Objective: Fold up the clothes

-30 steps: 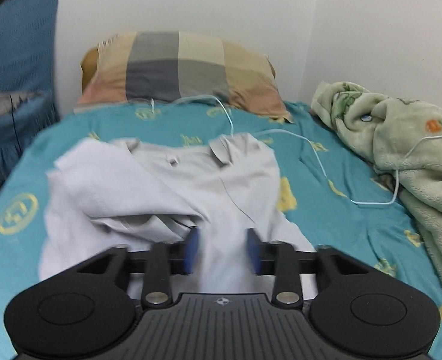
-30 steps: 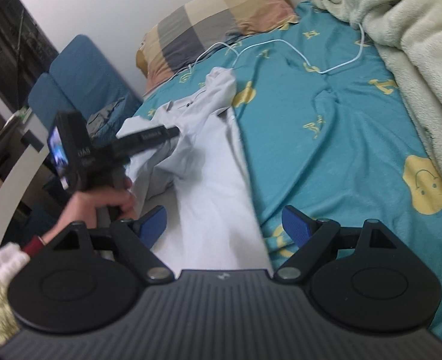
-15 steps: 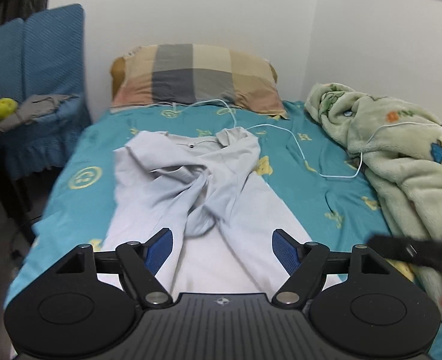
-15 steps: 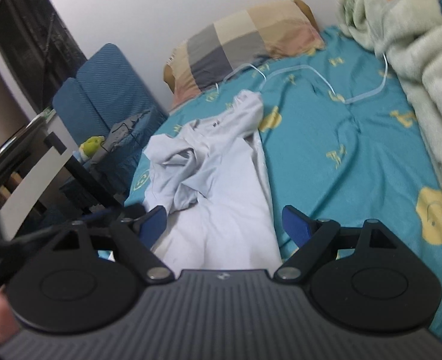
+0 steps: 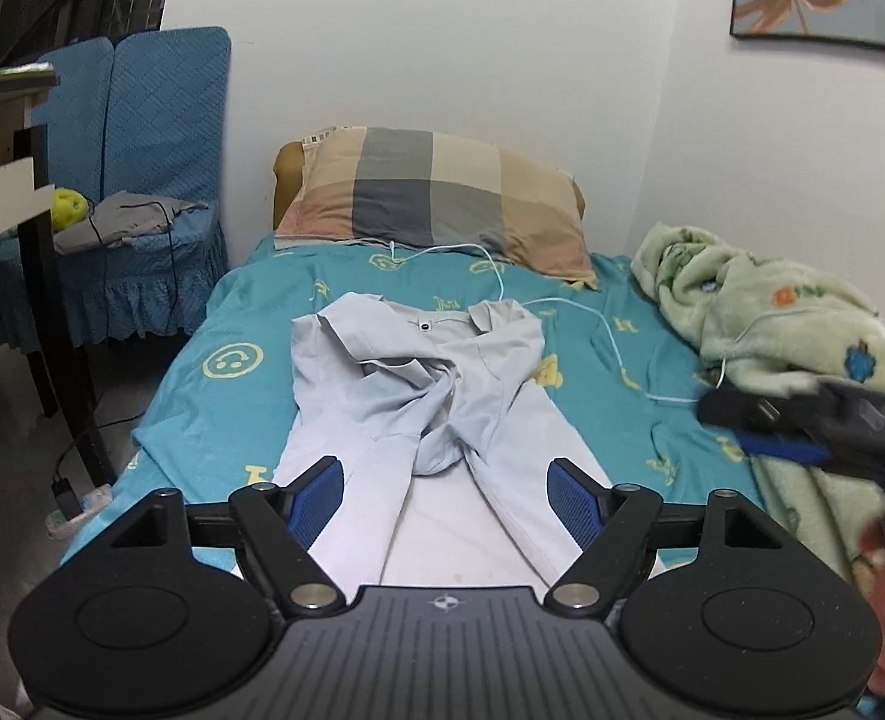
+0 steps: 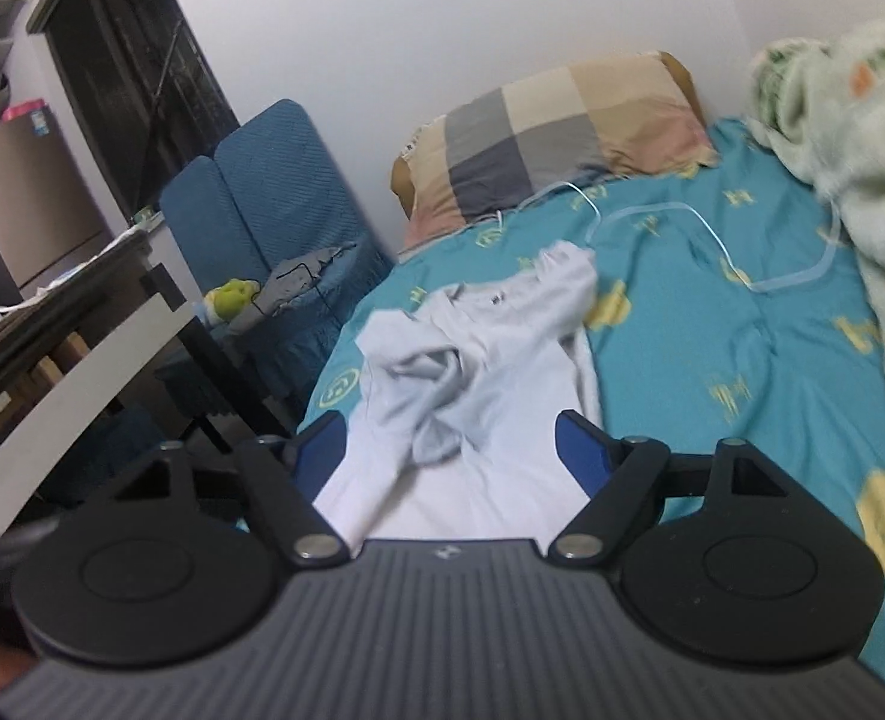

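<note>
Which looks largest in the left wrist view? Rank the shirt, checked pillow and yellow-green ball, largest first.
1. Shirt, though it lies nearest the camera.
2. Checked pillow, set farther back, so the gap is unsure.
3. Yellow-green ball, plainly smallest.

White walls, blue chair [image 5: 142, 180] left, bed [image 5: 232, 396] w/ teal sheet.

Bare sheet [image 5: 214, 408] left of shirt [image 5: 442, 384], blanket [image 5: 802, 348] crowding right, cable [image 5: 610, 342] between.

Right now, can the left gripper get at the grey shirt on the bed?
Probably yes. The left gripper is open and empty, facing the grey shirt, which lies spread on the bed with nothing over it. The right gripper sits off to the side, its jaws closing on nothing.
</note>
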The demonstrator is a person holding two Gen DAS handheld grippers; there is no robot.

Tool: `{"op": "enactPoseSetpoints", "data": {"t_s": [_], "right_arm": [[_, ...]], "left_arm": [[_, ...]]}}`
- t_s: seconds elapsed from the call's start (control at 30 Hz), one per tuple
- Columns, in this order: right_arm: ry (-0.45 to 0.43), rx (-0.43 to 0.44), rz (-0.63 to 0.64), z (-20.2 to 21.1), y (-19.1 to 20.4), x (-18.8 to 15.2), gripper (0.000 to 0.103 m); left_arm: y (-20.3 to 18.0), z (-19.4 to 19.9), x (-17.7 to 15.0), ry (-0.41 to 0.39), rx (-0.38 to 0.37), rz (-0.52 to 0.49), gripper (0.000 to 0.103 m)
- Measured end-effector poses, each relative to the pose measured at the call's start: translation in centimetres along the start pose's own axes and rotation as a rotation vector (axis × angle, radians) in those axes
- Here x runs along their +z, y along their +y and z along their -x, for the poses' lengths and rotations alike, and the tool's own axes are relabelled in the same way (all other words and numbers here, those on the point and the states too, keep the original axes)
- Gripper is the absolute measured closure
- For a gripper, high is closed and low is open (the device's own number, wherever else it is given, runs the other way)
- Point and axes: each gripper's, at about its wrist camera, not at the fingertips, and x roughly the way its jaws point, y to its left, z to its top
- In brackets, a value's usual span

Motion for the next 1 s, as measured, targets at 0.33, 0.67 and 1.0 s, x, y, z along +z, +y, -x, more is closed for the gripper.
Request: {"op": "enactPoseSetpoints", "data": {"t_s": [0.33, 0.67, 1.0], "right_arm": [[0.143, 0.025, 0.21, -17.8, 5.9, 5.1, 0.038], [0.255, -0.042, 0.505, -30.9, 10.6, 3.8, 0.081], [0.12, -0.33, 0.36, -31.7, 3.2, 7.5, 0.09]], "left_arm": [[4.7, -2.9, -0.6, 0.003, -0.011, 0.046, 0.026], [7.4, -6.9, -2.3, 0.068, -0.056, 0.104, 0.028], [8.7, -9.6, -3.0, 0.091, -0.098, 0.205, 0.029]]}}
